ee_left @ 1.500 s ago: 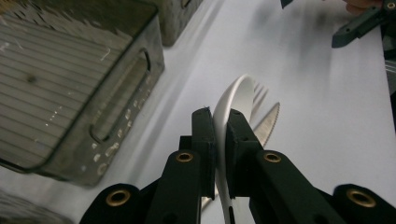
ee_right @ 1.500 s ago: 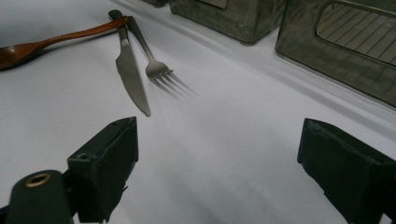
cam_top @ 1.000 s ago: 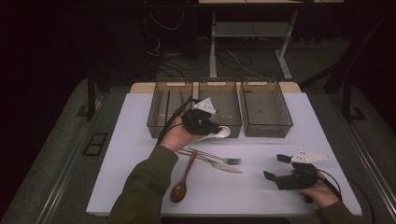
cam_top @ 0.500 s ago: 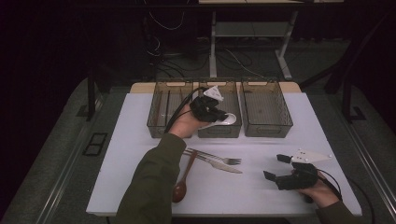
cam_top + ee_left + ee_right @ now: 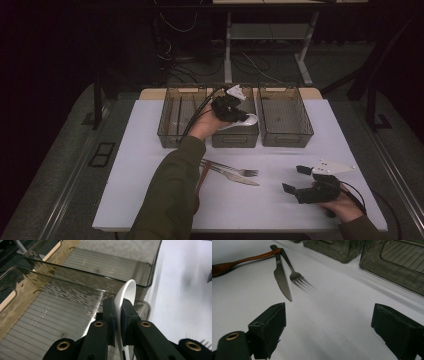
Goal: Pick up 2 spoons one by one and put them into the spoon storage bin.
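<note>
I had the left claw (image 5: 239, 116) clamped on the white spoon (image 5: 125, 300), its pads pinching the handle from both sides. In the left gripper view the bowl of the spoon rose clear above the pads and tilted toward the near corner of the middle bin (image 5: 235, 137). From the high view the claw hung over that bin's front right part, with the spoon's white bowl poking out just above the wall it shares with the right bin (image 5: 285, 117). The left bin (image 5: 180, 117) stood touching the middle one on its other side. The right claw (image 5: 300, 181) rested low over the bench (image 5: 130, 165) near its front right corner, jaws spread wide with nothing between them. Ahead of it lay bare white bench, then a knife (image 5: 282, 280) and a fork (image 5: 294, 272) side by side, and a wooden spoon (image 5: 242, 261) beyond them. The bins' front walls stood well apart from that cutlery.
</note>
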`<state>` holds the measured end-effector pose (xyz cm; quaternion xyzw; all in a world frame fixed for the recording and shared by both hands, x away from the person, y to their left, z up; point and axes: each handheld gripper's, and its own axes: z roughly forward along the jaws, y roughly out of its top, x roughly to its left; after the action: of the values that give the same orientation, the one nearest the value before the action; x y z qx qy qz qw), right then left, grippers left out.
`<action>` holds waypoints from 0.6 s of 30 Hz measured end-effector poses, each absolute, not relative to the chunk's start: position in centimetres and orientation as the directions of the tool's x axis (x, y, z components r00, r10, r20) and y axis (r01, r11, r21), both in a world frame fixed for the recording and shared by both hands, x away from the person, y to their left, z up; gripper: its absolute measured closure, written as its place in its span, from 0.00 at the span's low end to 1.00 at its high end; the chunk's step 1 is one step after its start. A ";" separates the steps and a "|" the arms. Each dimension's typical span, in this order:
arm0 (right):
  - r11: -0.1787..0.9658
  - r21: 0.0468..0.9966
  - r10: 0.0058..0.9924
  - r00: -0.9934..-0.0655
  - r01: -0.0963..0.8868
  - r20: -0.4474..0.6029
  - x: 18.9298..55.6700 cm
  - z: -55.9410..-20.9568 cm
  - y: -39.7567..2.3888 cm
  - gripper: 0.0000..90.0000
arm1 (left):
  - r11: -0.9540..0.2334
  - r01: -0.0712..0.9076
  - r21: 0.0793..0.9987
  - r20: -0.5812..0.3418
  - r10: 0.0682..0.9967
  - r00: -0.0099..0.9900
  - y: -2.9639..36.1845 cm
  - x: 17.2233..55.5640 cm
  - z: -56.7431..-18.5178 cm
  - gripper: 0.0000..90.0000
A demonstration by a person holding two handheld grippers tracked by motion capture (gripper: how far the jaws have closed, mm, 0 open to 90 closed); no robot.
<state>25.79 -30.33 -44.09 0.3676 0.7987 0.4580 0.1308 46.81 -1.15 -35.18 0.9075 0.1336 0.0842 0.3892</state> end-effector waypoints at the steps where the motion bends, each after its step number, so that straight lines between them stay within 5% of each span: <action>1: 0.310 0.829 0.708 -0.695 0.467 0.127 25.8 -44.1 -30.3 0.14 | -0.665 0.177 0.726 0.050 0.308 0.950 -1.3 47.0 -35.4 0.92; 8: 0.311 0.829 0.705 -0.698 0.465 0.127 25.7 -44.1 -30.4 0.14 | -0.680 0.212 0.702 0.013 0.309 0.951 -1.9 47.6 -36.9 0.91; 11: 0.310 0.829 0.704 -0.698 0.465 0.128 25.7 -44.1 -30.4 0.14 | -0.667 0.222 0.711 0.011 0.326 0.945 -1.8 47.6 -37.0 0.76; 18: 0.312 0.829 0.703 -0.699 0.464 0.127 25.7 -44.1 -30.4 0.14 | -0.636 0.239 0.734 -0.016 0.335 0.942 -1.4 47.5 -36.8 0.65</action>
<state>25.75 -30.36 -44.10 0.3651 0.7995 0.4588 0.1303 47.50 -1.41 -36.79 0.9025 0.1587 0.0607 0.3957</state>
